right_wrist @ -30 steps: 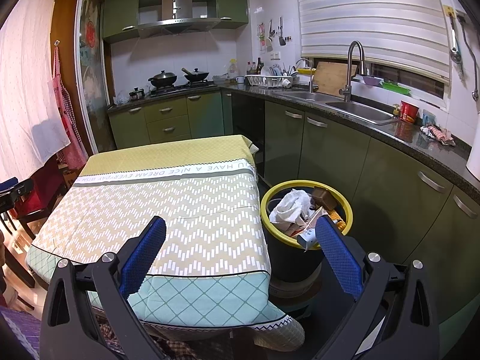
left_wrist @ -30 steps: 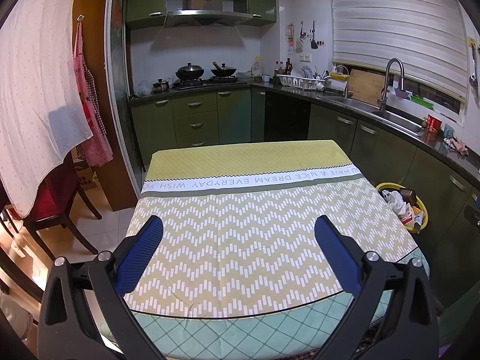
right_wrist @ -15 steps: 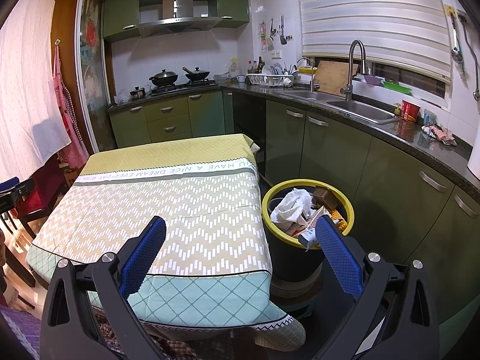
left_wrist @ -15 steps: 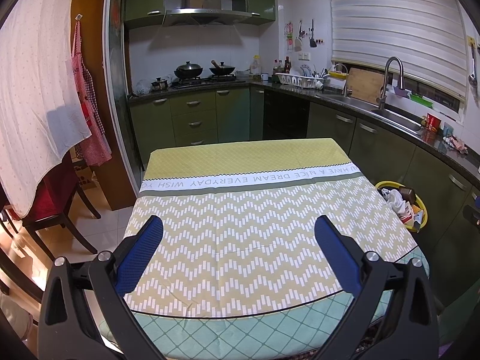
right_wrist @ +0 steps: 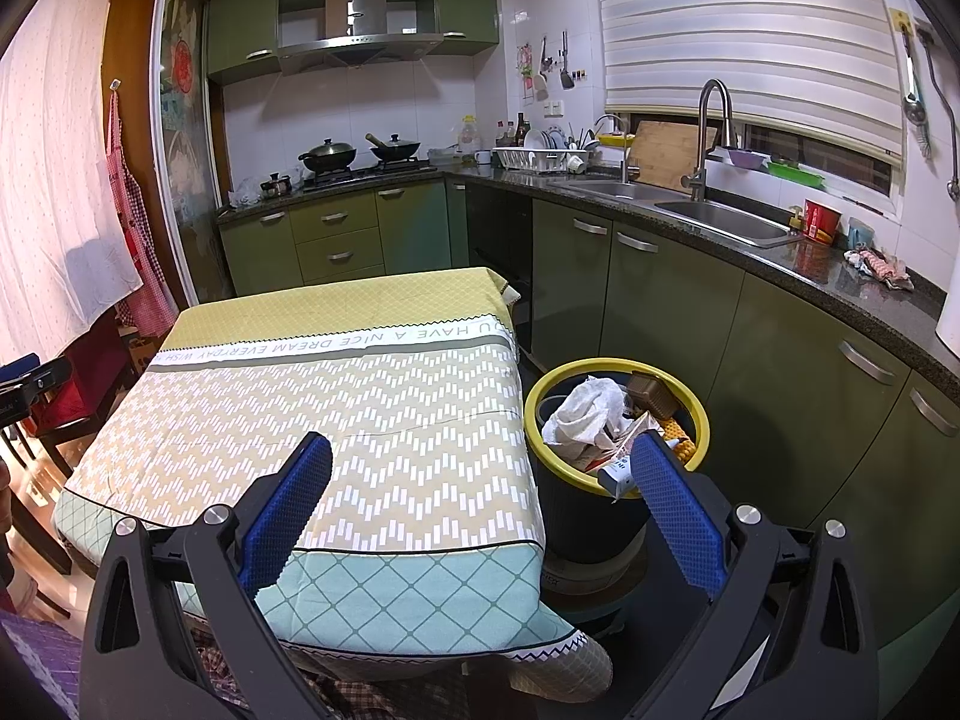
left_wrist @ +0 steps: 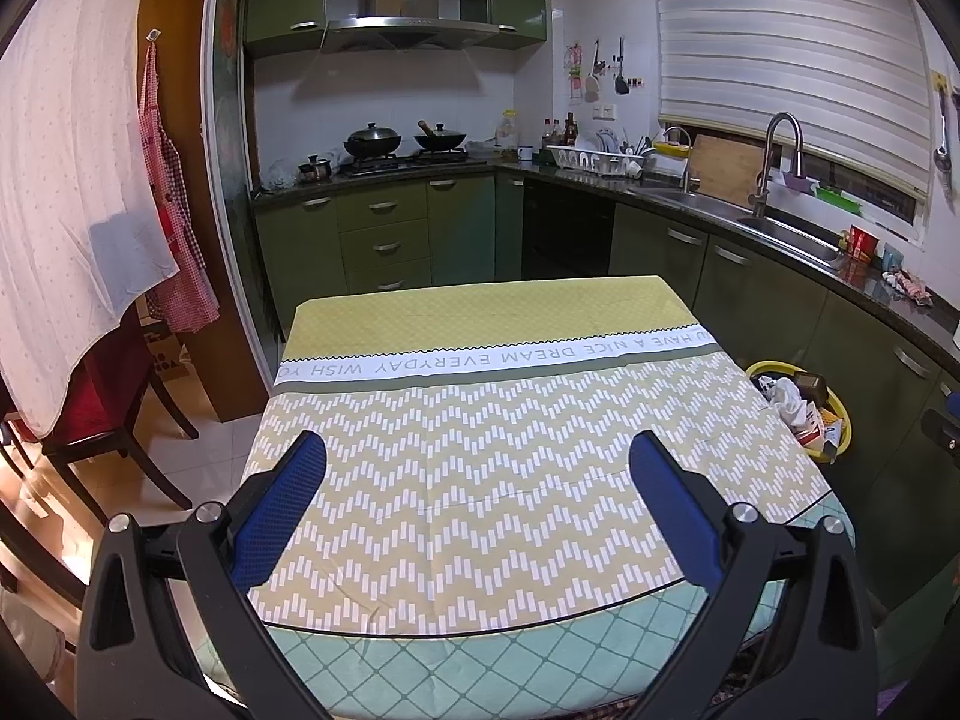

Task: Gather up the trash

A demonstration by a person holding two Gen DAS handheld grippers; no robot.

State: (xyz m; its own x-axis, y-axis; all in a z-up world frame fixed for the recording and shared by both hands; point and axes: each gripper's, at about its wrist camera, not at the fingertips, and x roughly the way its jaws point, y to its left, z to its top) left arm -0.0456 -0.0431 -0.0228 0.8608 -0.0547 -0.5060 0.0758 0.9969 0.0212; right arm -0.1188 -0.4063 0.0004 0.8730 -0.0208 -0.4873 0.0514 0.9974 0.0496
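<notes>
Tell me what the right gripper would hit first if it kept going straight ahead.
Probably the tablecloth near the table's right edge; the open right gripper points there, with the trash bin just right of that line.

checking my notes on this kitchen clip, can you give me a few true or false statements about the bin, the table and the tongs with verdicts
1. The trash bin has a yellow rim and holds crumpled white paper. True.
2. The right tongs are clamped on a piece of trash. False: they are open and hold nothing.
3. The bin stands on the floor beside the table, between it and the green cabinets. True.
4. The left tongs are shut. False: they are open, above the tablecloth.
5. Two lidded pans sit in the sink. False: they sit on the stove.
</notes>
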